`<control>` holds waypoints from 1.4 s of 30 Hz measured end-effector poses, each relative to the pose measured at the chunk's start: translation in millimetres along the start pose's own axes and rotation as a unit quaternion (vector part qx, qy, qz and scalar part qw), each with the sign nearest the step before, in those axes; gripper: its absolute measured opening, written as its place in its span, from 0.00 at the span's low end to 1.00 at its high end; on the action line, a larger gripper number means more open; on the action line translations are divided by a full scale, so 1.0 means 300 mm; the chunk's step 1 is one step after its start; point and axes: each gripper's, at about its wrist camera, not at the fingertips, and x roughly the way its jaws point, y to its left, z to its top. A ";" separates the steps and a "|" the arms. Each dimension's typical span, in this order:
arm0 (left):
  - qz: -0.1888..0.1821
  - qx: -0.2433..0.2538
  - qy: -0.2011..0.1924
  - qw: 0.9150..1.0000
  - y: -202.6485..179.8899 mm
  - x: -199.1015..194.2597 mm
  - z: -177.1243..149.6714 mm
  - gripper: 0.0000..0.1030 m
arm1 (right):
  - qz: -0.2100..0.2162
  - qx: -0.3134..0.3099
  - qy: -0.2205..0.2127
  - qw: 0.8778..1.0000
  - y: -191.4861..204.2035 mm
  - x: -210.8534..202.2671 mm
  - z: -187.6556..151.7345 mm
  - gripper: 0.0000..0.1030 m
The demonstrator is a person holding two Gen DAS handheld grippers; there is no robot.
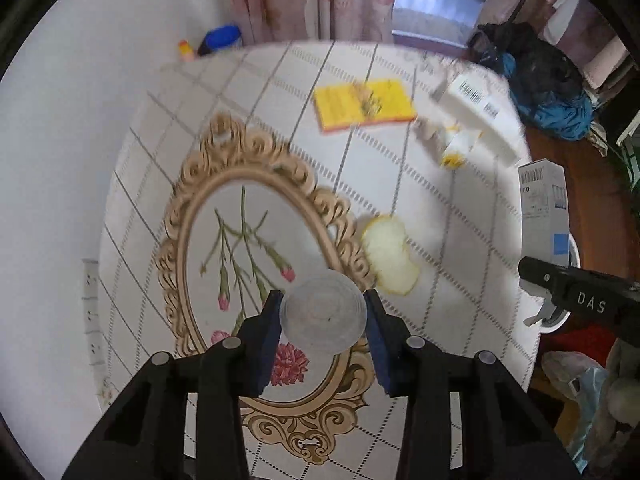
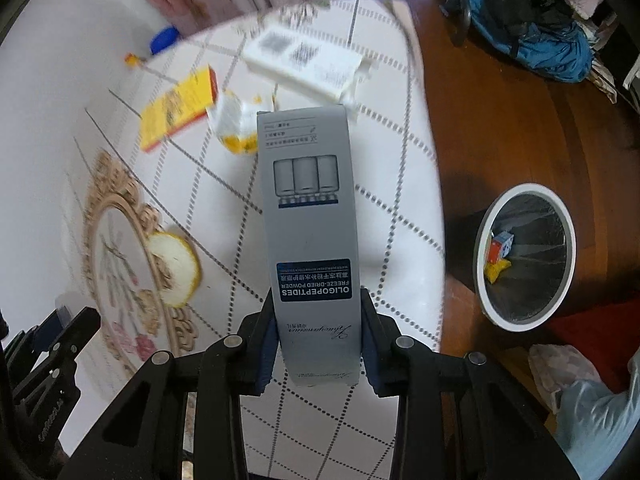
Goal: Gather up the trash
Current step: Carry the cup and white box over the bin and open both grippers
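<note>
My left gripper [image 1: 323,312] is shut on a clear plastic cup [image 1: 322,313], held above the round table [image 1: 460,240]. My right gripper [image 2: 319,328] is shut on a tall grey carton [image 2: 308,216], lifted over the table's right side; the carton [image 1: 543,208] and the right gripper's black finger [image 1: 576,292] also show at the right in the left wrist view. A peel slice [image 1: 390,254] [image 2: 176,270] lies on the cloth. Farther back lie a yellow booklet [image 1: 364,103] [image 2: 178,108], a crumpled yellow-white wrapper [image 1: 456,144] [image 2: 236,124] and a white box [image 1: 476,114] [image 2: 308,60].
A white-rimmed trash bin [image 2: 524,258] lined with a dark bag stands on the wooden floor right of the table, with some rubbish inside. A gold oval-framed flower picture [image 1: 240,264] is printed on the cloth. Blue and black bags [image 2: 532,36] lie on the floor behind.
</note>
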 end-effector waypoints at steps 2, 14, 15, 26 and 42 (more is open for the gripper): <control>0.000 0.006 -0.014 1.000 -0.012 -0.036 0.023 0.35 | 0.010 0.006 -0.012 1.000 -0.017 -0.059 0.021 0.36; -0.057 0.072 -0.075 0.993 -0.427 -0.261 0.152 0.35 | 0.041 0.104 -0.091 0.989 -0.449 -0.423 -0.010 0.36; -0.068 0.083 -0.075 0.991 -0.494 -0.264 0.158 0.35 | 0.038 0.123 -0.095 0.987 -0.532 -0.444 -0.027 0.36; -0.171 0.166 0.001 0.971 -1.104 -0.043 0.170 0.35 | 0.034 0.258 -0.053 0.964 -1.102 -0.232 -0.159 0.36; -0.144 0.237 0.052 0.959 -1.484 0.331 0.103 0.74 | 0.058 0.299 -0.022 0.952 -1.466 0.256 -0.203 0.47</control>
